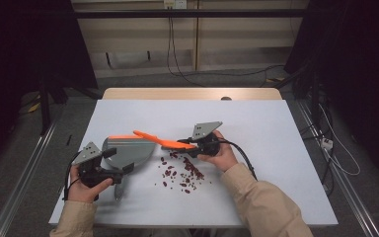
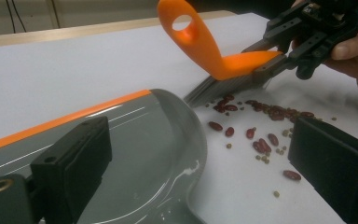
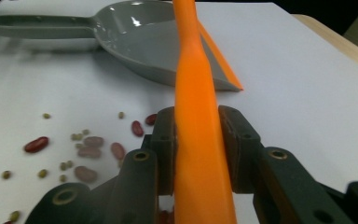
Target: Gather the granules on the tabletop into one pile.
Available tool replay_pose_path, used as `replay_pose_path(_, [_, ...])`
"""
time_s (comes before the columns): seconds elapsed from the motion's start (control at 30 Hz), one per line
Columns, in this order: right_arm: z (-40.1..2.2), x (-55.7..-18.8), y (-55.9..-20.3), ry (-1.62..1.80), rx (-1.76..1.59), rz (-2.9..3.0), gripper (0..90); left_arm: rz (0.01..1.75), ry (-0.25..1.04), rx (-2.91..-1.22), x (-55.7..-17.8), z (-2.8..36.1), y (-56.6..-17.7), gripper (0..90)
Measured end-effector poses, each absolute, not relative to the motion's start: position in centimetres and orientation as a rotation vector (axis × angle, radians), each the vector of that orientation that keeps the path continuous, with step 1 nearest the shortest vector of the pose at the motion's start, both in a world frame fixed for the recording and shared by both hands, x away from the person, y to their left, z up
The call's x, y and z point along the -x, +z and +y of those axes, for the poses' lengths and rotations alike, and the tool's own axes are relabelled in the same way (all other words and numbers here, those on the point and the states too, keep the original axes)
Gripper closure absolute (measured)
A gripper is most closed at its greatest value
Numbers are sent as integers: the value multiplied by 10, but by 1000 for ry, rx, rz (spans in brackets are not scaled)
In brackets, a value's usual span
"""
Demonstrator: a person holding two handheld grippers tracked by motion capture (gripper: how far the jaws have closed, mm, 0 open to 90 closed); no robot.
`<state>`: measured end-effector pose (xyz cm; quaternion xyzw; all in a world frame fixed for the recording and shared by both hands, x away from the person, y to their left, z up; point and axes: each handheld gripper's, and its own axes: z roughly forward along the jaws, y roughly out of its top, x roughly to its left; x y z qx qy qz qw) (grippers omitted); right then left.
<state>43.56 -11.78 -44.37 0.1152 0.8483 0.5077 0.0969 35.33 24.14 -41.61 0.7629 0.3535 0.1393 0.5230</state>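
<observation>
An orange brush, a grey orange-edged dustpan and dark red beans on a white worktop.

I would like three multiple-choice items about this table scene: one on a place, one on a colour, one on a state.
1. Where do the beans lie?
A. inside the dustpan
B. on the table to the right of the dustpan
C. on the floor

2. What colour is the brush handle?
A. orange
B. blue
C. white

3. How is the right gripper?
A. open and empty
B. shut on the dustpan
C. shut on the brush handle

Key: 1 B, the high view shows them scattered on the white table beside the grey dustpan. 2 A, all views show it orange. 3 C, its jaws press both sides of the handle.
</observation>
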Motion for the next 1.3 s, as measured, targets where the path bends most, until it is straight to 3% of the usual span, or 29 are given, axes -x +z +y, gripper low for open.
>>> replay_pose_path(0.77, [-124,-399,-441,1515,-290,2559,694,860,343,-1837,-347,253,-420,58])
replay_pose_path(1.3, [-132,-407,-438,1536,-484,2508,704,858,343,-1842,-347,251,-420,58])
